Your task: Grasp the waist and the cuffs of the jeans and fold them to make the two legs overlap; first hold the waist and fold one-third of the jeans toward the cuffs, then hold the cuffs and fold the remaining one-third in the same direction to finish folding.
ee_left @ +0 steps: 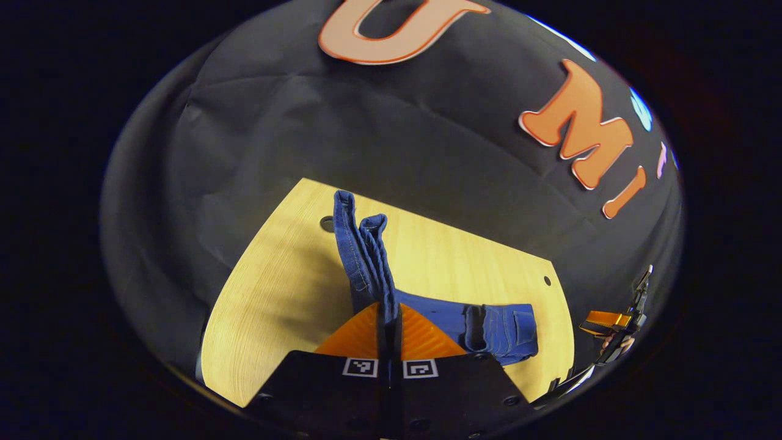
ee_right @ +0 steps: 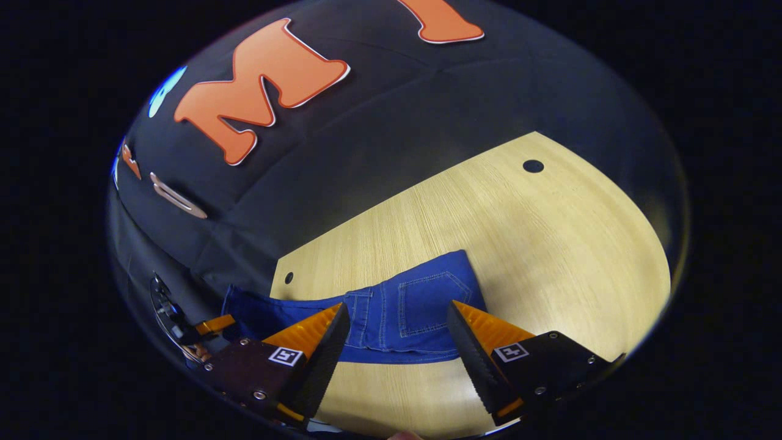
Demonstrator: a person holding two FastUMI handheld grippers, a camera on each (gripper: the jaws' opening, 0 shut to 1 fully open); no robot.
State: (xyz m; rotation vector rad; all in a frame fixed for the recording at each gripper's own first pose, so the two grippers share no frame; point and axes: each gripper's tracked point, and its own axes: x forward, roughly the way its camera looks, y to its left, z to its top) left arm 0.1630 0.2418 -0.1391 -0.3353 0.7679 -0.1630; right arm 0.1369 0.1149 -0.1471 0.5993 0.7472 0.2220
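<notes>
Left claw pinches jeans; wooden table; black cloth wall.

Blue denim jeans, partly lifted from the counter.
The waist end lies flat on the wood, a back pocket with pale stitching facing up and a belt loop beside it. In the left gripper view the two legs rise side by side from the fabric near the lens, their cuffs uppermost and slightly apart, with the waist part trailing off to the right across the counter.
</notes>
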